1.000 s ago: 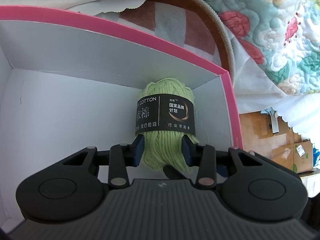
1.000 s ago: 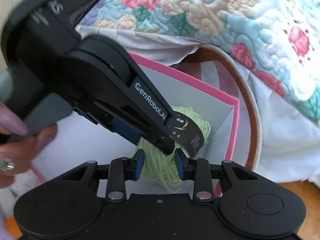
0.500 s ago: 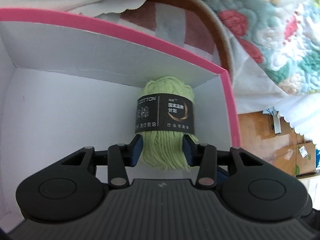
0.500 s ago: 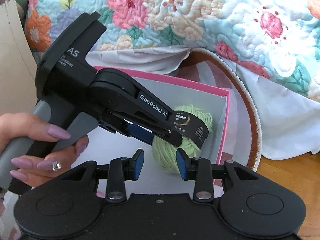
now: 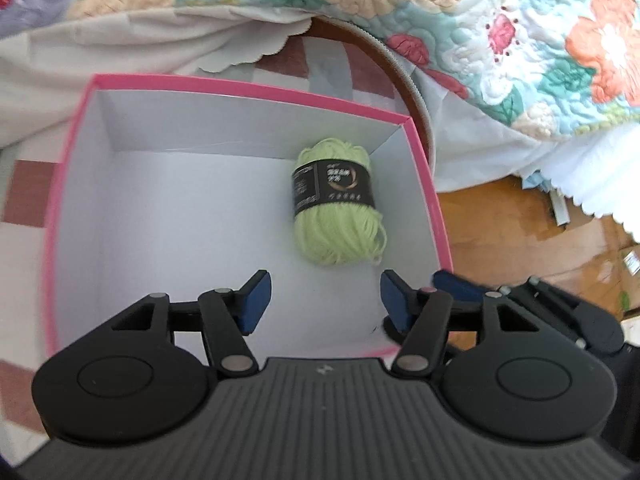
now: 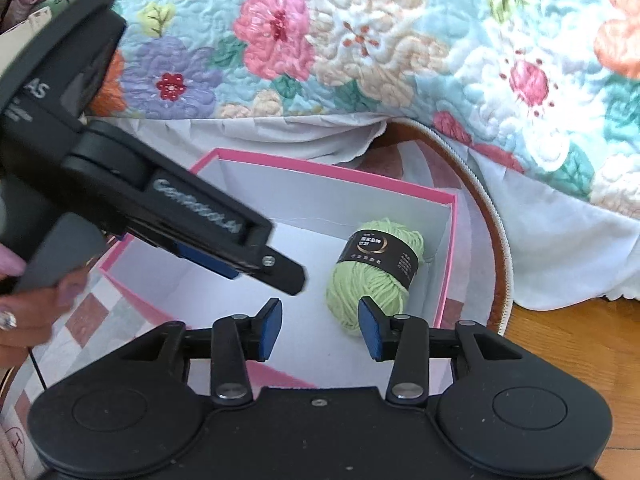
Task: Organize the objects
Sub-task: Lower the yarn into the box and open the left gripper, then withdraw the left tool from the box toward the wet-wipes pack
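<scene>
A light green yarn ball (image 5: pixel 338 220) with a black label lies on the white floor of the pink box (image 5: pixel 248 90), near its far right corner. My left gripper (image 5: pixel 325 300) hovers above the box, short of the yarn. Its jaws are opening and nothing is between them. In the right wrist view the yarn ball (image 6: pixel 374 272) lies just beyond my right gripper (image 6: pixel 320 328), whose jaws are also opening and hold nothing. The left gripper (image 6: pixel 280 276) crosses that view from the left, over the pink box (image 6: pixel 332 172).
A floral quilt (image 6: pixel 360 40) and white sheet (image 6: pixel 560 248) hang behind the box. The box stands on a round checked rug with a brown edge (image 6: pixel 500 240). Wooden floor (image 5: pixel 500 220) and cardboard lie to the right. A hand (image 6: pixel 24 304) holds the left gripper.
The left gripper let go of the yarn, opened wider and rose back out of the box. The right gripper also drew back and up, and its jaws widened. The yarn stays in the corner.
</scene>
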`<act>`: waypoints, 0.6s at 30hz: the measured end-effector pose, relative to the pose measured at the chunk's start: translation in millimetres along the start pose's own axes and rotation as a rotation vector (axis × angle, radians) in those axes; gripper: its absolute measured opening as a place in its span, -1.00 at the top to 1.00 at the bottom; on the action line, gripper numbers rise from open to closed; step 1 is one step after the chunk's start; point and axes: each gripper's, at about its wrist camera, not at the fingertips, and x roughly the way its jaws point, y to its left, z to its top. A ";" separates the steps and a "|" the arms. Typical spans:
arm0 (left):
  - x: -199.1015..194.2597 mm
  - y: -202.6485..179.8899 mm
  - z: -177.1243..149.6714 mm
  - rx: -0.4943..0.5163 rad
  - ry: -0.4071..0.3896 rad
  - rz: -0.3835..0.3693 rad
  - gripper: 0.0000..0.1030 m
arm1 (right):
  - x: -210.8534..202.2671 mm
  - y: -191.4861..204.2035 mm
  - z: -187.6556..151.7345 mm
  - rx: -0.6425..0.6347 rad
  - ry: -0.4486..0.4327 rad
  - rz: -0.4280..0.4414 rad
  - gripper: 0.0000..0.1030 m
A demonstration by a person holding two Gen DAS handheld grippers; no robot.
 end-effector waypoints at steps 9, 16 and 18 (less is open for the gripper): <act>-72.5 -6.8 -37.0 0.096 0.004 0.109 -0.19 | -38.7 17.9 -3.9 0.004 0.021 0.018 0.02; -122.9 -6.5 -61.6 0.126 -0.038 0.101 -0.22 | -74.4 34.8 -4.0 -0.004 0.004 0.027 -0.16; -133.7 -4.9 -70.0 0.130 -0.046 0.101 -0.22 | -83.1 37.8 -5.1 0.000 0.000 0.035 -0.22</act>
